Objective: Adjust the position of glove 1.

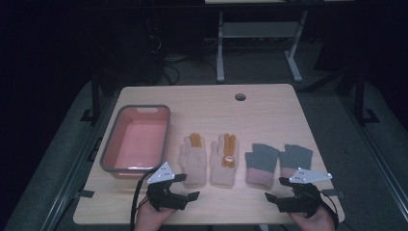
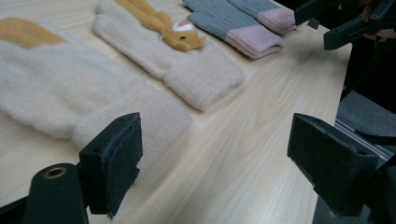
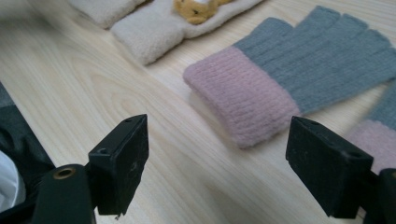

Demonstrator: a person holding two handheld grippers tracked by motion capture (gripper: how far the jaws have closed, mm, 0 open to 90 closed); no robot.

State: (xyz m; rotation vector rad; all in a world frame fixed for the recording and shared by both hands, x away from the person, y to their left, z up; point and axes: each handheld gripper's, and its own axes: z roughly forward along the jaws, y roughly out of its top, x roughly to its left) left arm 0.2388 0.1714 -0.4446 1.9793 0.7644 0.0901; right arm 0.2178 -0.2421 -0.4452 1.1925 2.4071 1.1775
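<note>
Both tools are held low at the near edge of the surface (image 1: 269, 103), jaws spread wide and gripping nothing. The left tool (image 1: 184, 186) is aimed at the cream gloves (image 1: 210, 161), the right tool (image 1: 280, 189) at the grey-and-pink gloves (image 1: 278, 161). The soft cuffs lie flat, so only one layer could be pinched, or a neighbouring glove dragged along. Farther left, the pink bin (image 1: 136, 138) stands empty.

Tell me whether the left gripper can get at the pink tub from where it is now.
Probably yes. The left gripper sits open at the table's near edge, just right of the pink tub's near corner, and nothing lies between them. The cream gloves lie to its other side.
</note>
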